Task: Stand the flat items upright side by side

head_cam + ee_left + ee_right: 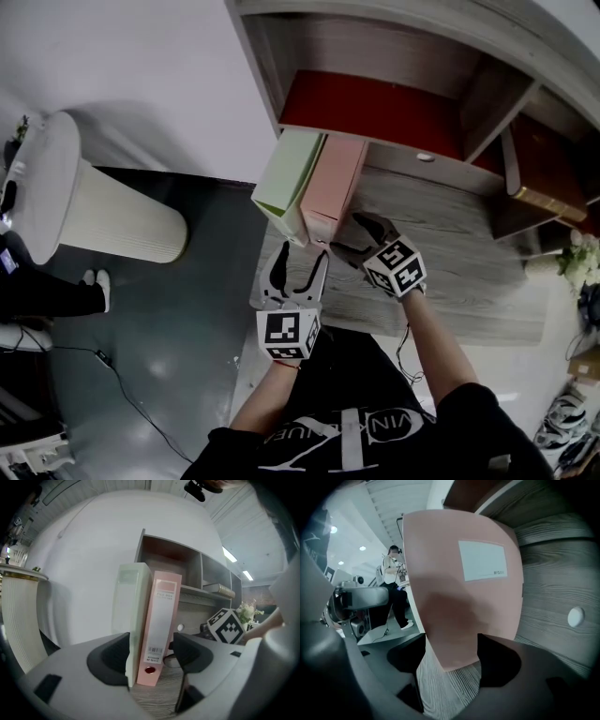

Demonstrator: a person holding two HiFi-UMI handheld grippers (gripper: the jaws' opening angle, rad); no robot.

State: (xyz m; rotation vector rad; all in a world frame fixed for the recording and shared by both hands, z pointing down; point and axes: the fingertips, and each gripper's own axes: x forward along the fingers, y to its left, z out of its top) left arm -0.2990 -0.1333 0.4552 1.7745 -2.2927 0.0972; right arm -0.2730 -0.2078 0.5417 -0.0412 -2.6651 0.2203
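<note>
Pale green box [289,178] and pink box [336,183] stand upright, sides touching.

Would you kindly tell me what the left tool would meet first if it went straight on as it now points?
Most likely the pink file box, whose spine stands upright straight ahead, framed by the left tool's open jaws; the green file box beside it sits just left of that line.
</note>
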